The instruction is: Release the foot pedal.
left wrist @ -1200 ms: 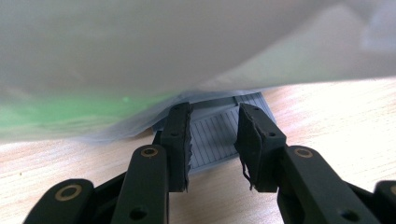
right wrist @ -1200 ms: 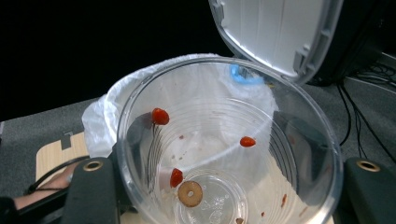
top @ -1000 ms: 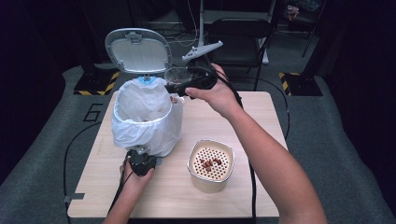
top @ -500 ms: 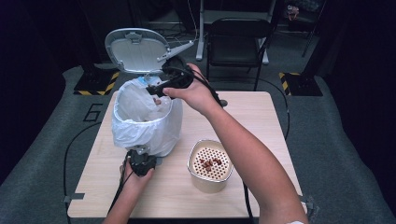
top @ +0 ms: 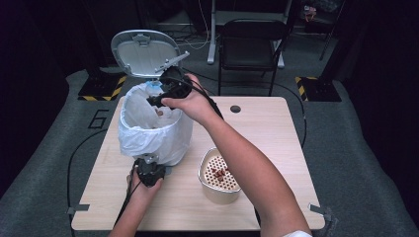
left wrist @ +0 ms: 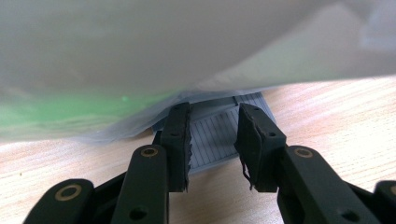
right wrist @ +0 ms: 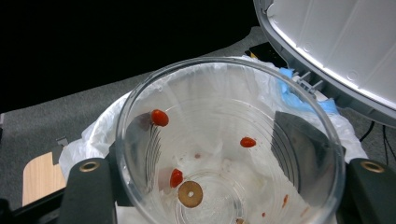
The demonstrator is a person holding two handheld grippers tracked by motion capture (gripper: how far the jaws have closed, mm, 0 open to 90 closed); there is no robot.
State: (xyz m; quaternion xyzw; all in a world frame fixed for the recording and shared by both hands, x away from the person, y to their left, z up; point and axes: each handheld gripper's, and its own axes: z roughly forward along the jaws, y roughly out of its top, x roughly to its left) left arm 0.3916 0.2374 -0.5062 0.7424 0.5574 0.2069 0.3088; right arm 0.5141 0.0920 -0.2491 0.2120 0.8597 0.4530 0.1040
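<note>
Right gripper view: fingers (right wrist: pixel 88 196) clamping clear cup (right wrist: pixel 229 140), base cut off; left fingers (left wrist: pixel 180 135) spread.

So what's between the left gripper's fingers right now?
In the left gripper view, the left gripper stands open with the bin's ribbed grey foot pedal in the gap between its fingers, under the white plastic bin liner.

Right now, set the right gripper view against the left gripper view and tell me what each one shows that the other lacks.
The right gripper view shows a clear cup held in the right claw, with red bits stuck to its inside, tipped over the bin, under the open lid. The left gripper view shows the left claw open at the bin's ribbed grey pedal, low on the table. Both show the white bin bag.
</note>
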